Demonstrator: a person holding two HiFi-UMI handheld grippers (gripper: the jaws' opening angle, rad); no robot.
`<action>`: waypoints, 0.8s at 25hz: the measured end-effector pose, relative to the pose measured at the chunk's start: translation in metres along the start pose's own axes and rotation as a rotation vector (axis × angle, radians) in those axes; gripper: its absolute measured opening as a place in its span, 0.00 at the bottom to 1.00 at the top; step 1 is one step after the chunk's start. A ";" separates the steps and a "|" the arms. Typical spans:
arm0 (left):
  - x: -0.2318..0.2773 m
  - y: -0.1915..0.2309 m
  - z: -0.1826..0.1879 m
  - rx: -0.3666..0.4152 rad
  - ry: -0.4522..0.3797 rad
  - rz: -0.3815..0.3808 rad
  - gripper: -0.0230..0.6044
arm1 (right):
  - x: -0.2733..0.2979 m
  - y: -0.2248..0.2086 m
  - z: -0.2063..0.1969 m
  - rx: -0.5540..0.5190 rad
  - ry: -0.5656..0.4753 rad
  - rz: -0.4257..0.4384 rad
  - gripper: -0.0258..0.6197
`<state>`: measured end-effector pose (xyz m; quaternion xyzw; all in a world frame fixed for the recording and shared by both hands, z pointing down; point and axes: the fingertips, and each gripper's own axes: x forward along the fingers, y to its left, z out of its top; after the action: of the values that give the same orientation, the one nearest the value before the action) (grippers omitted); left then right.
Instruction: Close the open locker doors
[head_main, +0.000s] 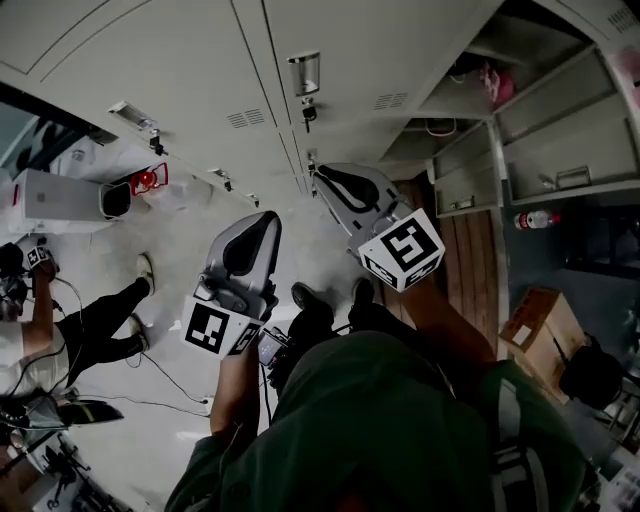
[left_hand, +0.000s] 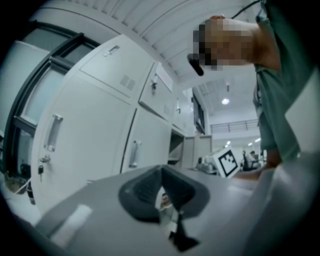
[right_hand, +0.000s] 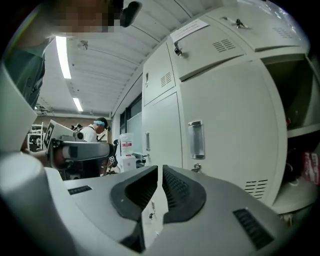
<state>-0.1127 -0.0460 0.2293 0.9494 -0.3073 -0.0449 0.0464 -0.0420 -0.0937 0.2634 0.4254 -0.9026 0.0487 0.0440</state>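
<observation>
- Two grippers are held up in front of the locker bank, and no door is touched by either. The left gripper (head_main: 266, 220) is kept nearer the body, and the right gripper (head_main: 320, 174) is pushed farther toward the lockers.
- On the left gripper the jaws are pressed together with nothing between them. On the right gripper only a thin slit is left, and nothing is held. A closed tip is judged suited to pushing a door rather than grasping one.
- The open locker doors (head_main: 560, 150) are found at the right of the bank, with a smaller one (head_main: 465, 185) beside them, both swung outward. Shelves are exposed behind them.
- In the right gripper view an open compartment (right_hand: 295, 100) is seen at the right edge, just beside a closed door (right_hand: 225, 125). The right gripper is therefore judged the better placed for the first push.
- Only closed doors (left_hand: 90, 145) are faced by the left gripper.
</observation>
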 end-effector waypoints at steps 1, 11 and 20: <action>0.007 -0.009 0.002 0.000 0.002 -0.009 0.04 | -0.013 -0.005 0.003 -0.010 0.001 -0.007 0.09; 0.093 -0.109 0.020 0.037 -0.015 -0.112 0.04 | -0.148 -0.071 0.028 -0.055 -0.008 -0.106 0.09; 0.165 -0.171 0.025 0.053 0.006 -0.302 0.04 | -0.242 -0.137 0.038 -0.015 -0.019 -0.319 0.09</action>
<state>0.1170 -0.0068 0.1757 0.9859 -0.1619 -0.0405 0.0147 0.2156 -0.0006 0.2036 0.5633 -0.8245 0.0303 0.0457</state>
